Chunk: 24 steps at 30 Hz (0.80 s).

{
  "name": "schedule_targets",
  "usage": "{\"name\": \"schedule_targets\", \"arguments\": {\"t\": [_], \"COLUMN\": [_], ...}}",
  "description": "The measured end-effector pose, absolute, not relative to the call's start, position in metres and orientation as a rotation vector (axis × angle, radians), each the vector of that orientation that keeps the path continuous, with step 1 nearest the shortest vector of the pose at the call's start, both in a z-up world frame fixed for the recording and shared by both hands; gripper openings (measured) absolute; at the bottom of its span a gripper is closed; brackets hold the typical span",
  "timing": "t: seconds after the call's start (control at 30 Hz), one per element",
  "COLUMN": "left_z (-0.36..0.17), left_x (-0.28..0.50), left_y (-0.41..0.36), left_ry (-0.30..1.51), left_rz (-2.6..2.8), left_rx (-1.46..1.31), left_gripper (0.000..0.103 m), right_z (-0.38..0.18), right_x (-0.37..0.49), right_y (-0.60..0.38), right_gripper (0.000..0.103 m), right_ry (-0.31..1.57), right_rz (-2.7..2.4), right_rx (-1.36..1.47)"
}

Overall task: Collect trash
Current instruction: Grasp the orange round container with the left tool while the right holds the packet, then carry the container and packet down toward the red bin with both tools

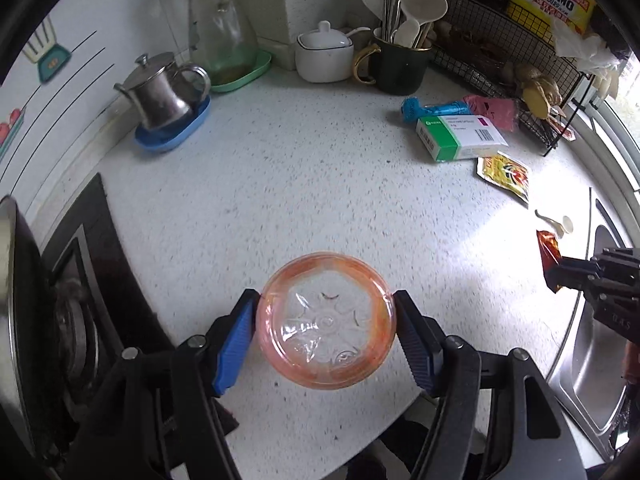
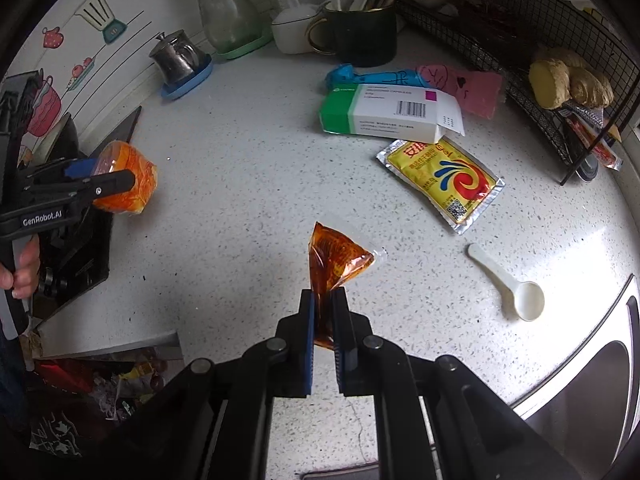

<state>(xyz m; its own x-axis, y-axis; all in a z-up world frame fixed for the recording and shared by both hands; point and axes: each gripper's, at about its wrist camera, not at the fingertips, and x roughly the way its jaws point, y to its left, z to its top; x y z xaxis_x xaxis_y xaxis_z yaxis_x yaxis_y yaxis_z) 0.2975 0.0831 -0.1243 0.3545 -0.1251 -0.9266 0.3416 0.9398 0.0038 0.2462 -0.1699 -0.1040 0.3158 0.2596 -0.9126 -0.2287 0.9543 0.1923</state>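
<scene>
My left gripper (image 1: 326,322) is shut on a clear plastic cup with an orange wrap (image 1: 326,322), held above the counter; it also shows in the right wrist view (image 2: 126,182). My right gripper (image 2: 324,300) is shut on a reddish-brown sauce sachet (image 2: 334,258), held above the counter; the sachet also shows at the right edge of the left wrist view (image 1: 549,254). On the white speckled counter (image 1: 280,184) lie a yellow foil packet (image 2: 440,182), a green-and-white medicine box (image 2: 390,114), a white plastic spoon (image 2: 508,280), a blue roll (image 2: 360,76) and a pink wrapper (image 2: 468,86).
A trash bin with wrappers (image 2: 104,384) sits below the counter edge at lower left. A stove (image 1: 76,300) is on the left, a steel sink (image 1: 592,364) on the right. A steel teapot (image 1: 160,92), glass carafe (image 1: 224,24), sugar pot (image 1: 324,56), utensil mug (image 1: 400,64) and wire rack (image 2: 560,40) line the back.
</scene>
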Motion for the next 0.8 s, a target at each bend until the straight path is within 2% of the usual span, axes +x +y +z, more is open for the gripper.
{"name": "schedule_targets", "arguments": {"t": [0.37, 0.8], "left_z": [-0.078, -0.064], "left_x": [0.176, 0.063], "left_y": [0.155, 0.227], "left_ry": [1.107, 1.063], "left_rz": [-0.254, -0.245], "left_rx": [0.175, 0.166], "left_gripper": [0.065, 0.065], "right_z": [-0.067, -0.057], "right_x": [0.178, 0.079], "right_y": [-0.090, -0.017], "right_gripper": [0.007, 0.007], "right_ry": [1.118, 1.063], "right_rz": [0.429, 0.469], "right_rx": [-0.025, -0.057]}}
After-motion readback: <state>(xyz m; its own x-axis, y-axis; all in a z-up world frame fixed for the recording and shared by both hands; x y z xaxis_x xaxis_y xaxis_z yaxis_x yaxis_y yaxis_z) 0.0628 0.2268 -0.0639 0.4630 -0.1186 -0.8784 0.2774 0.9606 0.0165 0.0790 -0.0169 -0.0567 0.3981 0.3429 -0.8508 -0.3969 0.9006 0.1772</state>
